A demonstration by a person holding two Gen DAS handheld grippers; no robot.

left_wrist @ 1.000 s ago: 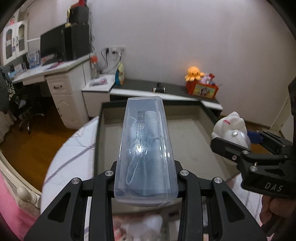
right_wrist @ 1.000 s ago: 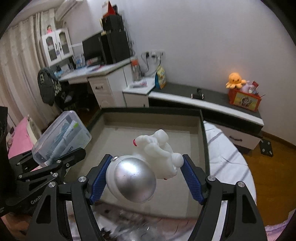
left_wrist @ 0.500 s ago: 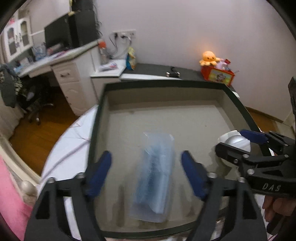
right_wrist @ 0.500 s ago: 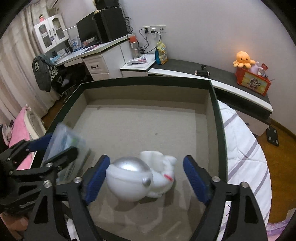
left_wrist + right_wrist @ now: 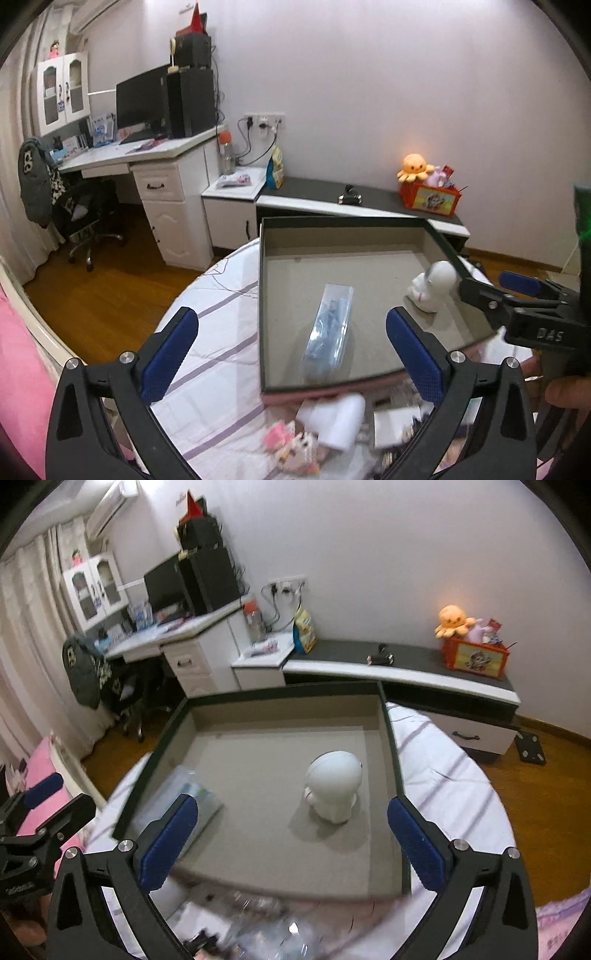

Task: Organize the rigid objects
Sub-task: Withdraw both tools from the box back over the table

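On the striped tabletop point(image 5: 221, 332) sits a dark-walled tray point(image 5: 260, 295) with grey floor; desk point(image 5: 147, 155) and low cabinet point(image 5: 406, 664) stand beyond at 11–12 o'clock. Left gripper point(image 5: 291, 347) hangs over the tray's near edge, jaws spread wide, nothing between them; clear plastic case point(image 5: 328, 328) lies flat on the tray floor just ahead at 12 o'clock, long axis running near-to-far. Right gripper point(image 5: 291, 834) likewise wide and empty; white figurine point(image 5: 334, 790) stands upright on the tray floor at 12–1 o'clock, well apart from the case point(image 5: 184, 805), its back to this camera.
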